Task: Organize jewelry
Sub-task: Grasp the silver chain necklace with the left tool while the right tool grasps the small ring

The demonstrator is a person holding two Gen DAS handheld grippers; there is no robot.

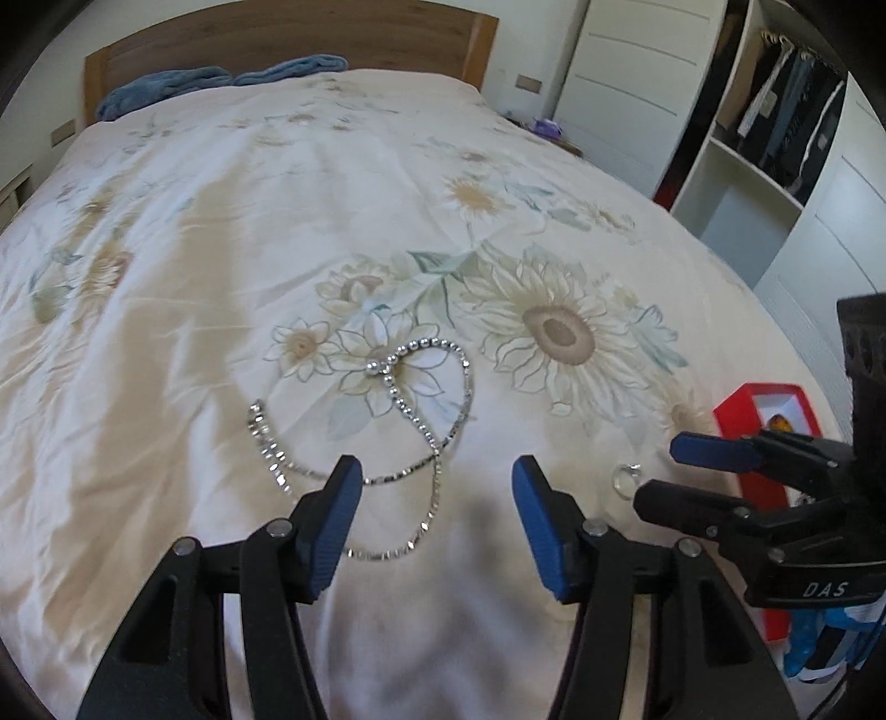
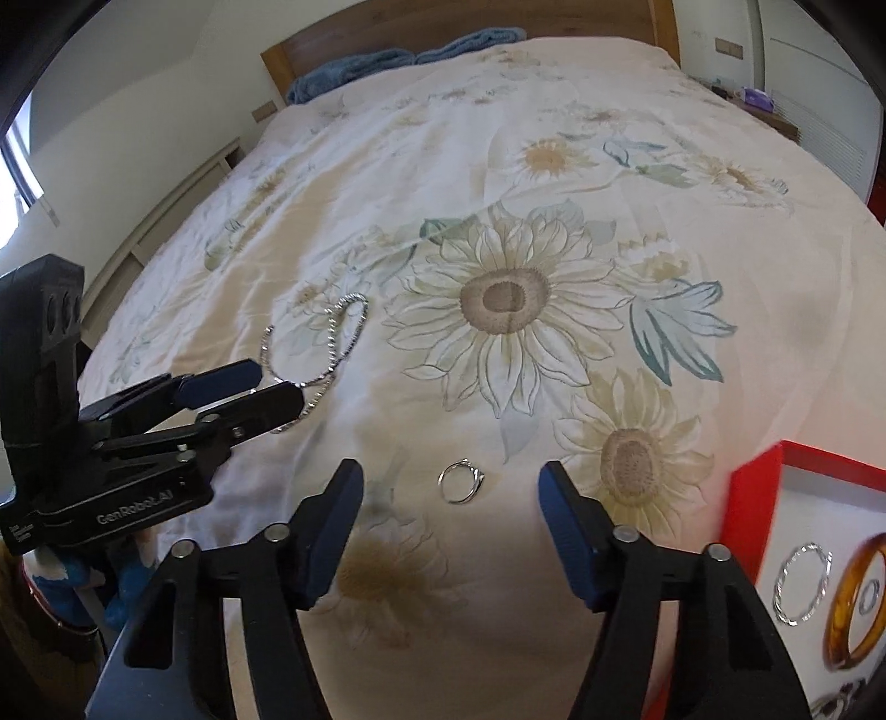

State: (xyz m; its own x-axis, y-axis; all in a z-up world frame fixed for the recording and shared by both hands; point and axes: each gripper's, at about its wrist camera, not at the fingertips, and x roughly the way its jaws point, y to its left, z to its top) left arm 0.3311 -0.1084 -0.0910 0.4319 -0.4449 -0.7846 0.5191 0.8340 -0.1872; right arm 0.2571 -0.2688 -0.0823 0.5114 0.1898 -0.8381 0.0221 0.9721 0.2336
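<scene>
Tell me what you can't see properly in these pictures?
- Red jewelry box: right wrist view, cut off by the edge.
- Amber bangle: same view, edge crops it.
- Dark jewelry in the box corner: too small.
- Silver necklace: left wrist view, left hand-held gripper hides part.

The bed (image 2: 554,183) carries everything; it is covered with a cream bedspread (image 1: 232,288) printed with pale sunflowers. I take the big sunflower print (image 2: 506,299) as the landmark. To the left of this flower lies a silver necklace (image 1: 410,410), spread in loose loops flat on the cloth. In front of the flower, on the near side, lies a small silver ring (image 2: 461,481), well apart from the necklace. To the right of the flower and nearer, at the edge of the bed, rests a red jewelry box (image 2: 745,520), open on top. Far behind the flower, against the wooden headboard (image 1: 288,39), lie blue towels (image 1: 166,91).
</scene>
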